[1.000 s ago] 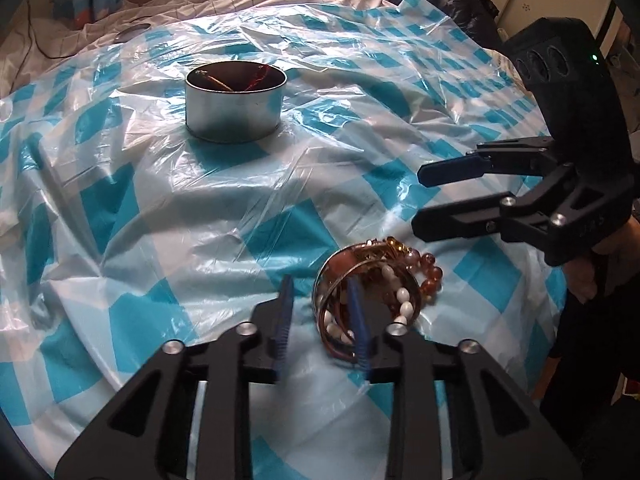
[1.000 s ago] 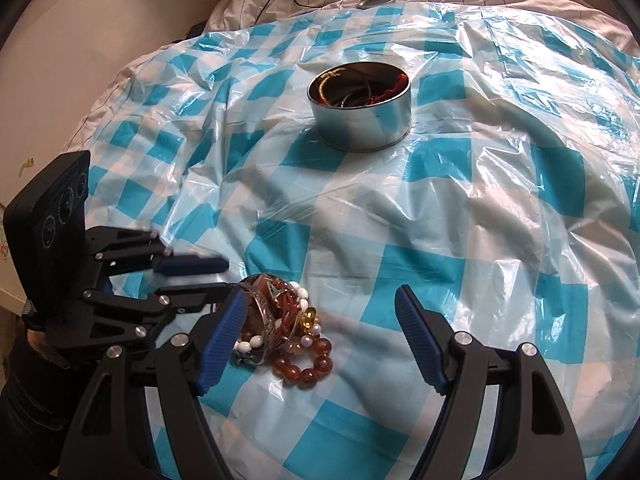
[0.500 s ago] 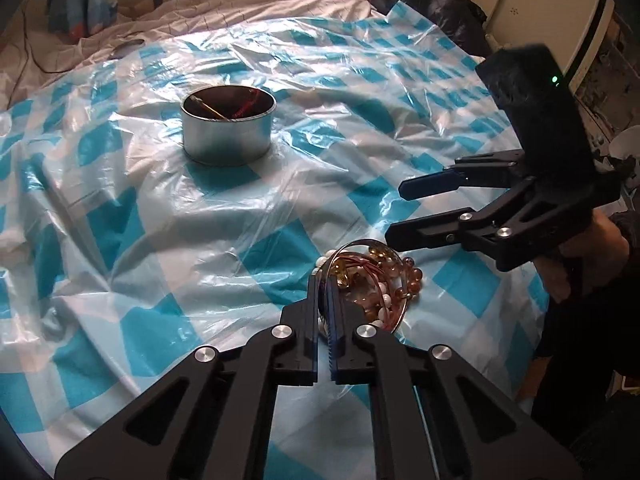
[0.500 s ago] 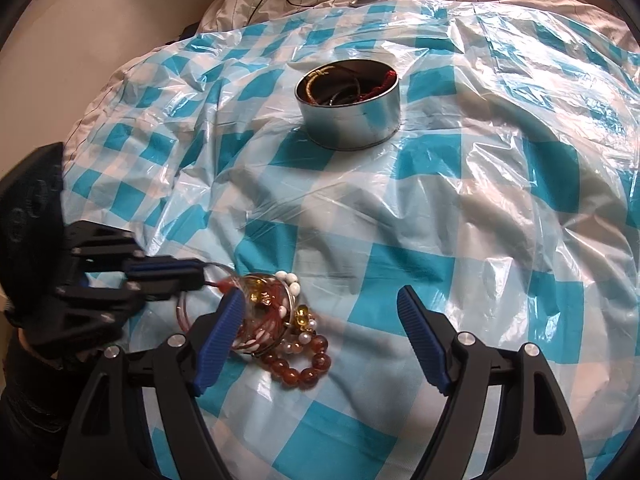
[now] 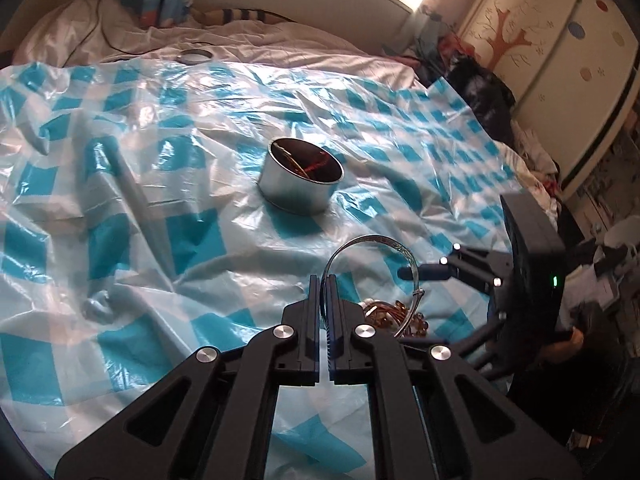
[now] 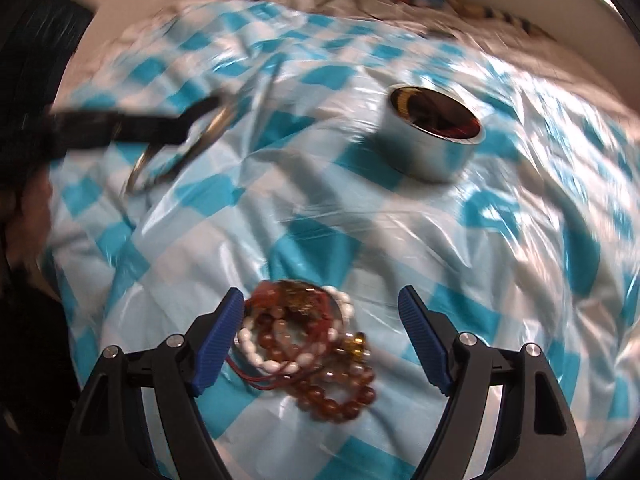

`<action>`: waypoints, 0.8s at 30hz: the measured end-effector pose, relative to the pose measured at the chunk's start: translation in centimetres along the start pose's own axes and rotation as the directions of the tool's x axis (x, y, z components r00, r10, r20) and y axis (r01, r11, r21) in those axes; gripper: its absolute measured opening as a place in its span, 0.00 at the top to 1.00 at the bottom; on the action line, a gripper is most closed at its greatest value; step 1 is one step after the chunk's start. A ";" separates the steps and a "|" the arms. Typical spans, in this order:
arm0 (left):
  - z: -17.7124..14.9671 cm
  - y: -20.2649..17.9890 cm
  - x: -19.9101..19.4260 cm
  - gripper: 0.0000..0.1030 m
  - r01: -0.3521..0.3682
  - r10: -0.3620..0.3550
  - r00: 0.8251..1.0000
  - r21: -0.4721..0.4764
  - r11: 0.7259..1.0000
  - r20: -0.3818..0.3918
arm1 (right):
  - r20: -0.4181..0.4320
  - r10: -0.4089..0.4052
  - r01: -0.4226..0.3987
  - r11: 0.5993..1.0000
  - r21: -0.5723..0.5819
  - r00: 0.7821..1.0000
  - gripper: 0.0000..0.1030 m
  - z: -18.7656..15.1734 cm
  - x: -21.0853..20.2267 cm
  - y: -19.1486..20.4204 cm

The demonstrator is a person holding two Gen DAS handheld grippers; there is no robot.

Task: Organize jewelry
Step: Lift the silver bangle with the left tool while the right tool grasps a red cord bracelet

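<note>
My left gripper (image 5: 324,284) is shut on a thin silver bangle (image 5: 372,242) and holds it in the air above the sheet. The bangle also shows blurred in the right wrist view (image 6: 180,152), held by the left gripper (image 6: 200,114). A pile of bead bracelets (image 6: 308,340), amber, red and white, lies on the sheet between the fingers of my open right gripper (image 6: 322,312), which hovers over it. Part of the pile shows in the left wrist view (image 5: 394,312). A round metal tin (image 5: 300,180) with jewelry inside stands farther back, also in the right wrist view (image 6: 434,136).
A crinkled blue and white checked plastic sheet (image 5: 140,240) covers a bed. White bedding (image 5: 80,44) lies behind it. A cupboard with a tree picture (image 5: 540,28) stands at the right. My right gripper (image 5: 424,272) reaches in from the right.
My left gripper has lifted the silver bangle out of the pile and raised it toward the tin. My right gripper has moved over the bead pile, still open.
</note>
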State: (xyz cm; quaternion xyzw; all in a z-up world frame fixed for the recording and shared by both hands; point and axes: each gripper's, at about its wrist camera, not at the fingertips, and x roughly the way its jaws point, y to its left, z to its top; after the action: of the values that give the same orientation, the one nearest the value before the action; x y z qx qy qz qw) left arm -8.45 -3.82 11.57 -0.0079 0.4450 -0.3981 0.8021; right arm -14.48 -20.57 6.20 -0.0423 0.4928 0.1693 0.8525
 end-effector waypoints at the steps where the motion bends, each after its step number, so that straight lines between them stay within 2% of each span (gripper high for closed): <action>1: 0.1 0.1 -0.1 0.98 -0.001 0.001 1.000 -0.005 1.000 0.003 | -0.008 -0.006 0.005 1.000 -0.019 1.000 0.26 -0.1 0.2 0.4; 3: 0.1 0.1 -0.1 0.98 -0.002 0.002 1.000 -0.007 1.000 0.006 | -0.024 -0.018 0.017 0.999 -0.035 1.000 0.29 -0.3 0.7 0.7; 4: 0.1 0.0 0.0 0.98 -0.001 0.001 1.000 -0.006 1.000 0.006 | -0.034 -0.019 0.018 0.999 -0.038 0.999 0.44 -0.5 1.0 0.7; 7: 0.2 -0.2 0.2 0.98 0.002 -0.002 1.000 0.000 1.000 0.005 | -0.055 -0.061 0.058 0.997 -0.051 0.997 0.76 -0.9 1.6 0.7; 8: 0.2 -0.2 0.2 0.98 0.003 -0.003 1.000 0.001 1.000 0.004 | -0.054 -0.065 0.062 0.997 -0.050 0.996 0.80 -1.0 1.6 0.5; 14: 0.2 -0.5 0.5 0.98 -0.001 0.001 1.000 0.006 1.000 -0.004 | -0.014 -0.031 0.031 1.000 0.005 0.999 0.91 -0.6 0.2 -0.6; 18: 0.2 -0.6 0.7 0.98 -0.002 0.002 1.000 0.006 1.000 -0.004 | 0.023 0.046 -0.048 0.993 0.103 0.999 0.93 -0.2 -0.8 -2.2; 24: 0.2 -0.7 0.8 0.98 -0.004 0.004 1.000 0.007 1.000 -0.006 | 0.072 0.150 -0.162 0.963 0.217 0.986 0.94 0.2 -1.6 -4.1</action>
State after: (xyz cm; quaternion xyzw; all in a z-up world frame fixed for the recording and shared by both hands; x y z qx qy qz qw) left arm -8.56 -4.90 11.38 -0.0028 0.4460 -0.3981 0.8016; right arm -13.74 -24.78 7.29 0.0968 0.4866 0.1808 0.8492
